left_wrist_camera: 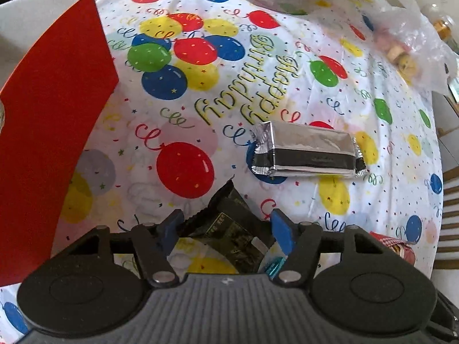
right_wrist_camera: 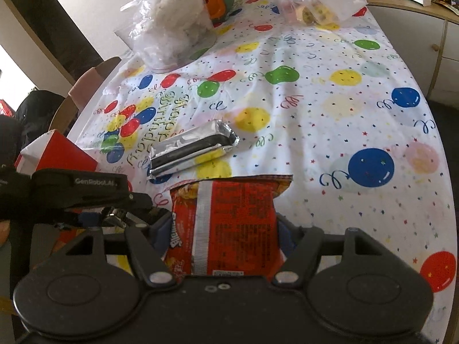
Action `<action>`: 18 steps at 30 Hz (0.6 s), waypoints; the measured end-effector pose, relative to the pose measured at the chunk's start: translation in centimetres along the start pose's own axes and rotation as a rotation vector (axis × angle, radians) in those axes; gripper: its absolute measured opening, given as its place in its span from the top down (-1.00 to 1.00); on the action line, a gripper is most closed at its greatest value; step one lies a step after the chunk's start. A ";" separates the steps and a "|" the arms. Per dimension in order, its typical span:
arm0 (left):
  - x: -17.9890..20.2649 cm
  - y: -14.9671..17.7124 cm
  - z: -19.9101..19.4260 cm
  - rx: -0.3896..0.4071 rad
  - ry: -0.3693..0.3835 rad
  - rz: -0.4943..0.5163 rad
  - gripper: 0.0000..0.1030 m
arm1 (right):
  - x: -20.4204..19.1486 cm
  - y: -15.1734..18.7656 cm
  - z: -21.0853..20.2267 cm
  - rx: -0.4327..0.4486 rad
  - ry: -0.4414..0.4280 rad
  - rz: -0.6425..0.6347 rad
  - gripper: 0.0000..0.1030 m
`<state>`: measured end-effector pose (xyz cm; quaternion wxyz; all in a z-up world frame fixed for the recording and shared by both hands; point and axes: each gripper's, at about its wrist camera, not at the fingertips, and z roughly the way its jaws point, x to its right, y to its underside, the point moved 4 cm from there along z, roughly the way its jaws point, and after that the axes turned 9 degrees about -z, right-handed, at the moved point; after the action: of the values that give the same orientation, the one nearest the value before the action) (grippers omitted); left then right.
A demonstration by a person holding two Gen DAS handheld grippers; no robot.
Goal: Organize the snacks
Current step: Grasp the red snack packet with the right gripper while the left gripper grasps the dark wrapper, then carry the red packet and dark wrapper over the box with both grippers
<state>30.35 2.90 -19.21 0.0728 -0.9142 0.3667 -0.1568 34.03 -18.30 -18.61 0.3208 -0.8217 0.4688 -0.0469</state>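
On the balloon tablecloth (left_wrist_camera: pixel 330 66), silver foil bar (left_wrist_camera: pixel 308 150) lies long axis sideways, mid-cloth. Left gripper (left_wrist_camera: pixel 226 223) pinches dark wrapper (left_wrist_camera: pixel 232 223), print unreadable, lower part hidden. Right gripper (right_wrist_camera: pixel 226 226) clamps red snack bag (right_wrist_camera: pixel 232 223) near the bar, top pointing away; base cut off.

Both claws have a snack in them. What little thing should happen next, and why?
Probably the left claw should carry its dark snack packet over to the red box just to its left. The box stands close by, and the right claw is busy holding the red snack bag. The silver packet can wait on the tablecloth.
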 end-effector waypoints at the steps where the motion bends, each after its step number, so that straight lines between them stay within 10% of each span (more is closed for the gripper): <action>1: -0.1 0.0 0.0 0.002 0.006 0.005 -0.23 | -0.1 0.1 -0.1 0.000 0.002 -0.003 -0.36; 18: -2.2 0.6 -2.3 0.004 0.107 0.028 0.21 | -1.6 1.9 -1.7 -0.014 0.028 -0.014 -0.36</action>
<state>27.65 3.95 -17.74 0.0570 -0.8991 0.3825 -0.2050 31.09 -18.48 -17.92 0.3080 -0.8265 0.4676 -0.0574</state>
